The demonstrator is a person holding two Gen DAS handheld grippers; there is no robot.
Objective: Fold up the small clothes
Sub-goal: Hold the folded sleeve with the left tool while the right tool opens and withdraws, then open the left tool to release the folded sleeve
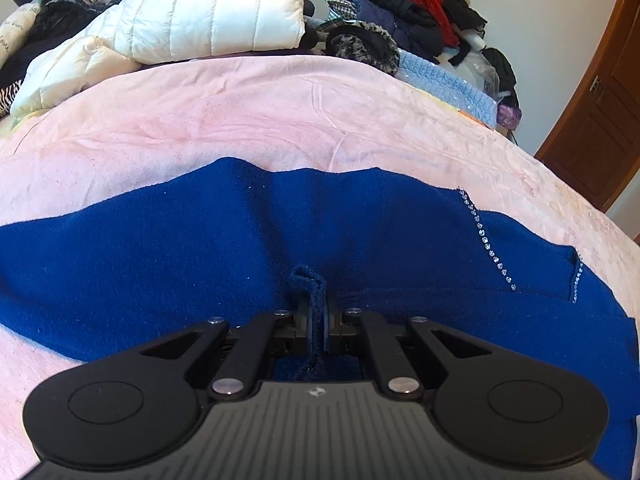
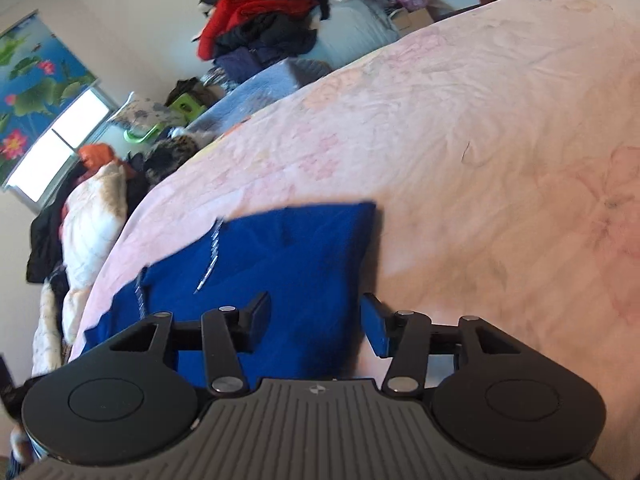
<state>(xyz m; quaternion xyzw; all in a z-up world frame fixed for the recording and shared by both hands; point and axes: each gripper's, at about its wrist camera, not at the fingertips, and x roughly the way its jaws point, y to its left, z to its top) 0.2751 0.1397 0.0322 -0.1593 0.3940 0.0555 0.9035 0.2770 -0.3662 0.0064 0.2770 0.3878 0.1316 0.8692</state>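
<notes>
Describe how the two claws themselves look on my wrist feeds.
Both look alike: the left claw and right claw are matte black, with two rounded lobes bearing circular discs, angled link bars joined by silver rivets, and a grey ribbed plate with a small emblem at the centre. The right claw's finger pads are blue. No cables or sleeves show.

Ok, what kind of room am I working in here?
Most likely a bedroom: the blue garment lies on a wide pink bedspread, with heaps of clothes, including a white puffer jacket, at its far edge and a window behind.
</notes>
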